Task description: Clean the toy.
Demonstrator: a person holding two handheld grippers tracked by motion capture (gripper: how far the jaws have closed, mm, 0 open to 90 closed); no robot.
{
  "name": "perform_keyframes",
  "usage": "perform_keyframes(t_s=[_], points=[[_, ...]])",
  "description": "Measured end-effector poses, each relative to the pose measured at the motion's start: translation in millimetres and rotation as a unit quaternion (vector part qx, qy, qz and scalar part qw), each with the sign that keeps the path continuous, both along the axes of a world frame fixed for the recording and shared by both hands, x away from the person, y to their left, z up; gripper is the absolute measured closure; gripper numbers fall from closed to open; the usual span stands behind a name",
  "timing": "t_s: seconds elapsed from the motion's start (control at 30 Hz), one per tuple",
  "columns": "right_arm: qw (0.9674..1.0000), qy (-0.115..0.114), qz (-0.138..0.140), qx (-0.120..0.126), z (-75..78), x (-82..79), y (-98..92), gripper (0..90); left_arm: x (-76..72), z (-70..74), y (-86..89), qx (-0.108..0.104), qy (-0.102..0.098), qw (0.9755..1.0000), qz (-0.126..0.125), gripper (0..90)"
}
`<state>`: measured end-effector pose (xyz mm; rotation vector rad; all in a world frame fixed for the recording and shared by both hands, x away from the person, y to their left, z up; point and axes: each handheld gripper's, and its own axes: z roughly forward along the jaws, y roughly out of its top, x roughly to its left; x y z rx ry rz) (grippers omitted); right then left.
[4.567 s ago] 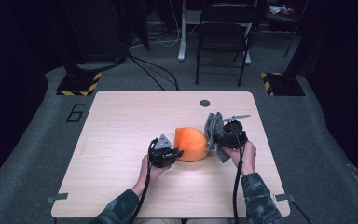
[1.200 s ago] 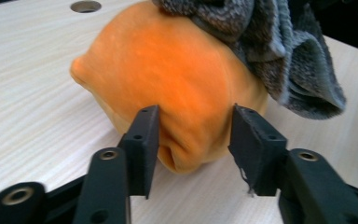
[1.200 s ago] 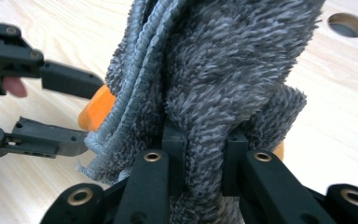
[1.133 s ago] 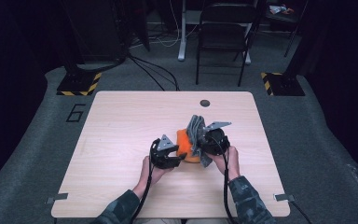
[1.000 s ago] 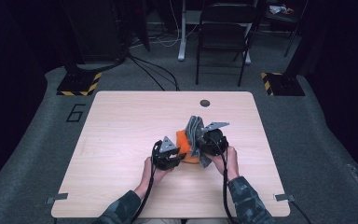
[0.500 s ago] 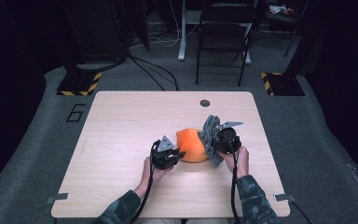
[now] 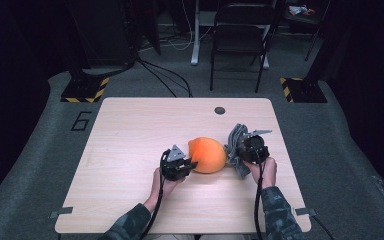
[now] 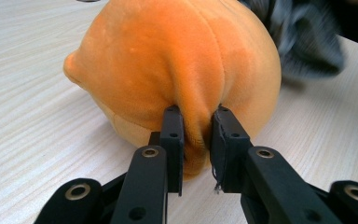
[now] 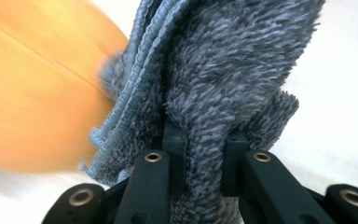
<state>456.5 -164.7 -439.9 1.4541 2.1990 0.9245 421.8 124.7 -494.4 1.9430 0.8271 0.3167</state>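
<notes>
My left tongs (image 8: 196,140) pinch a fold of the orange plush (image 7: 208,154) mid-tabletop (image 7: 130,130); my right tongs (image 9: 203,154), clamped on the grey cloth (image 7: 236,145), sit just right of it (touching its side)

Smooth orange velour plush (image 8: 177,60), shaggy grey microfibre cloth (image 9: 223,70), matt pale wood-grain table (image 7: 130,130).

Round orange plush toy (image 7: 208,154) on table, bunched grey fluffy cloth (image 7: 233,143) against its right side

A dark recording studio: lone numbered table (image 7: 130,150), hazard-striped stand bases (image 7: 85,91), floor cables (image 7: 165,80).
</notes>
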Motion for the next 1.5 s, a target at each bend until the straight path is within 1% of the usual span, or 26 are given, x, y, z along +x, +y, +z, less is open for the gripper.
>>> perform_keyframes(t_s=[0.07, 0.1, 0.13, 0.2, 0.23, 0.27, 0.33, 0.4, 0.47, 0.53, 0.6, 0.7, 0.73, 0.83, 0.87, 0.9, 0.93, 1.03, 1.07, 1.13, 1.2, 1.23, 1.37, 1.4, 1.43, 1.5], points=[[0.9994, -0.016, 0.025, 0.017, 16.1, -6.2, 8.7, 77.7, 0.0, 0.1, -0.4, 0.001, -0.002, 1.0000, 0.000, 75.8], [0.9989, -0.020, 0.040, 0.017, 19.8, -8.5, 14.1, 77.7, -0.3, 0.2, -0.5, -0.001, -0.001, 1.0000, 0.001, 75.5], [0.9986, -0.014, 0.047, 0.017, 20.7, -10.1, 21.6, 77.7, -0.5, 0.2, -0.6, -0.001, -0.002, 1.0000, 0.003, 75.2], [0.9978, 0.005, 0.066, 0.003, 12.4, -9.4, 34.5, 77.7, -0.1, 1.0, -0.1, 0.001, 0.000, 1.0000, -0.002, 73.6], [0.9973, 0.010, 0.071, -0.012, 5.2, -7.3, 38.8, 77.7, 0.2, 1.4, -0.3, -0.002, -0.001, 1.0000, -0.003, 72.5], [0.9972, 0.011, 0.070, -0.021, -1.2, -5.2, 41.1, 77.8, 0.1, 2.4, -0.7, -0.002, 0.000, 1.0000, -0.004, 70.7], [0.9976, 0.015, 0.065, -0.019, -6.3, -2.6, 39.7, 77.8, -1.3, 4.9, -2.2, 0.006, -0.010, 0.9999, -0.006, 67.0], [0.9979, 0.020, 0.060, -0.010, -5.7, -2.3, 36.7, 77.8, -2.0, 7.5, -2.3, 0.011, -0.015, 0.9998, -0.005, 61.0], [0.9980, 0.018, 0.057, -0.018, -7.5, -2.4, 35.5, 77.7, -2.9, 10.4, -1.5, 0.015, -0.017, 0.9997, -0.005, 55.8], [0.9982, 0.016, 0.053, -0.022, -9.2, -2.6, 35.7, 77.8, -4.2, 12.6, -1.9, 0.021, -0.025, 0.9995, -0.002, 51.8], [0.9980, 0.014, 0.058, -0.023, -9.4, -1.7, 34.4, 77.8, -4.3, 14.7, -1.8, 0.024, -0.031, 0.9992, 0.001, 48.7], [0.9984, 0.016, 0.050, -0.021, -10.0, -1.4, 33.8, 77.8, -3.4, 14.7, -1.2, 0.026, -0.029, 0.9992, 0.004, 43.5], [0.9984, 0.014, 0.052, -0.019, -10.6, -0.6, 32.8, 77.8, -3.0, 14.2, -1.1, 0.029, -0.025, 0.9993, 0.000, 41.6], [0.9986, 0.018, 0.046, -0.018, -11.2, -1.8, 32.1, 77.8, -2.2, 7.1, -7.8, 0.051, -0.023, 0.9984, -0.003, 39.3], [0.9985, 0.015, 0.049, -0.018, -11.7, -1.6, 31.8, 77.8, -2.0, 3.3, -11.4, 0.061, -0.020, 0.9979, -0.007, 40.5], [0.9985, 0.015, 0.049, -0.017, -12.2, -1.3, 32.2, 77.8, -2.7, -0.9, -14.9, 0.076, -0.026, 0.9967, -0.007, 43.7], [0.9983, 0.013, 0.054, -0.020, -12.7, 0.0, 32.0, 77.7, -3.1, -4.8, -16.8, 0.080, -0.030, 0.9964, -0.004, 48.3], [0.9985, 0.013, 0.051, -0.016, -13.8, 0.8, 32.9, 77.7, -2.5, -5.4, -14.8, 0.059, -0.027, 0.9979, 0.002, 65.1], [0.9986, 0.013, 0.048, -0.015, -12.6, -0.1, 32.2, 77.7, -2.9, -5.1, -14.9, 0.047, -0.021, 0.9987, 0.007, 69.4], [0.9989, 0.006, 0.044, -0.013, -9.0, -3.0, 30.3, 77.6, -3.2, -3.5, -14.4, 0.032, -0.016, 0.9993, 0.005, 74.5], [0.9991, -0.002, 0.041, -0.010, -3.8, -5.2, 28.3, 77.6, -4.3, 0.2, -14.1, 0.017, -0.012, 0.9998, 0.009, 76.5], [0.9990, -0.006, 0.043, -0.007, -0.3, -5.8, 27.2, 77.6, -4.2, 3.1, -13.5, 0.015, -0.010, 0.9998, 0.010, 76.8], [0.9983, -0.027, 0.048, 0.017, 21.9, -10.7, 27.6, 77.6, -3.1, 14.3, -7.6, -0.028, 0.012, 0.9994, 0.018, 77.3], [0.9976, -0.034, 0.057, 0.020, 27.8, -12.9, 29.8, 77.6, -3.7, 16.5, -7.0, -0.037, 0.021, 0.9989, 0.019, 77.3], [0.9968, -0.040, 0.063, 0.028, 33.6, -16.3, 33.8, 77.6, -4.7, 18.3, -7.3, -0.043, 0.025, 0.9986, 0.019, 77.2], [0.9947, -0.054, 0.083, 0.026, 42.2, -23.3, 45.3, 77.6, -8.3, 21.3, -9.6, -0.040, 0.023, 0.9989, 0.013, 77.1]])
